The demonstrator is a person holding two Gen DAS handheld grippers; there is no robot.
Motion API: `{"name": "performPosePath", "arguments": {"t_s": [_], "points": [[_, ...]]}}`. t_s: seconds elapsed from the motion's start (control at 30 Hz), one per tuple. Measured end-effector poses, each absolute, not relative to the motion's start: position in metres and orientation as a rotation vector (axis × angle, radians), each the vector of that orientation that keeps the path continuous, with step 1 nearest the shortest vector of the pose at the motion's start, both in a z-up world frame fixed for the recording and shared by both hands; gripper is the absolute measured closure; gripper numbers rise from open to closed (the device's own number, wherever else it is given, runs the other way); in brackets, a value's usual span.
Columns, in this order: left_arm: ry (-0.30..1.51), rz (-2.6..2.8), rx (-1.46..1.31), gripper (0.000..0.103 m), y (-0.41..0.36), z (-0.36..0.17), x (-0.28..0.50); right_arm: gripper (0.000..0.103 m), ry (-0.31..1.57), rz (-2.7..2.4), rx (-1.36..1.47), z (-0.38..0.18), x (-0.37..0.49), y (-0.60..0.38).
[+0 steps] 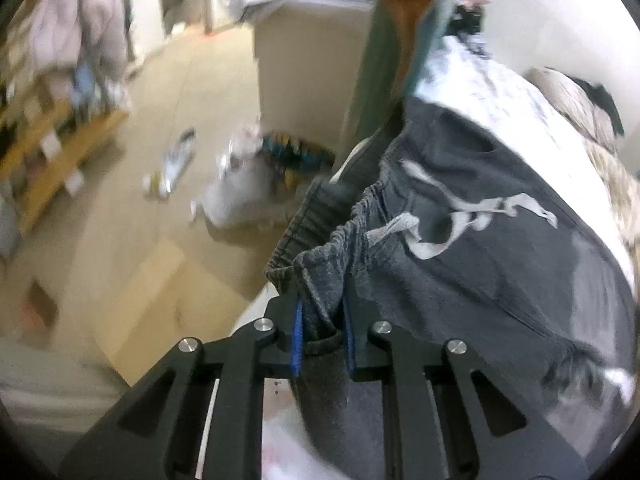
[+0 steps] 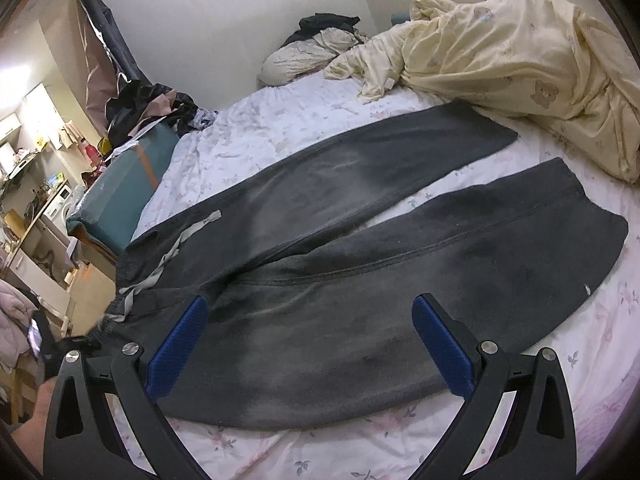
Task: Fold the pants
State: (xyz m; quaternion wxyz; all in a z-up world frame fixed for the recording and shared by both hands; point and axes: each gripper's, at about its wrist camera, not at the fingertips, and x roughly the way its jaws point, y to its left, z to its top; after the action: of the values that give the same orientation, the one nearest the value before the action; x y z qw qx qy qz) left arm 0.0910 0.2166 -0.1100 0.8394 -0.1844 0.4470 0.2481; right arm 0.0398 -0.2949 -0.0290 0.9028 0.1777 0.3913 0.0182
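My left tongs (image 1: 323,320) are pinched on the elastic waistband of the pants (image 1: 480,248), gathered dark grey fleece bunched between the blue ribbed pads (image 1: 298,336). The pale flat drawstring (image 1: 424,240) lies loose just ahead of them. My right tongs (image 2: 308,344) are spread wide, nothing between the blue textured pads (image 2: 180,344), hovering over the nearer leg. The pants (image 2: 360,280) lie flat ahead of my right tongs on the floral bed sheet (image 2: 280,128), legs splayed in a V. The crumpled cream duvet (image 2: 520,72) sits beyond the cuffs.
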Motion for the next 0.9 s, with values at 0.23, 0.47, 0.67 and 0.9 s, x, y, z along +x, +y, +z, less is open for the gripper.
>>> {"name": "performPosePath", "arguments": {"t_s": [0.23,0.47,0.67,0.9], "points": [[1.03,0.48,-0.262,0.092,0.203,-0.07,0.102,0.0,0.977,0.193,0.56,-0.067,0.046,-0.299],[1.038,0.462,-0.254,0.092,0.205,-0.072,0.104,0.0,1.271,0.106,0.819,-0.167,0.03,-0.305],[1.062,0.452,-0.279,0.093,0.211,-0.077,0.104,0.002,1.151,-0.276,0.972,-0.188,0.037,-0.403],[1.078,0.458,-0.32,0.093,0.218,-0.082,0.104,0.01,0.936,-0.673,1.045,-0.167,0.035,-0.53]]}}
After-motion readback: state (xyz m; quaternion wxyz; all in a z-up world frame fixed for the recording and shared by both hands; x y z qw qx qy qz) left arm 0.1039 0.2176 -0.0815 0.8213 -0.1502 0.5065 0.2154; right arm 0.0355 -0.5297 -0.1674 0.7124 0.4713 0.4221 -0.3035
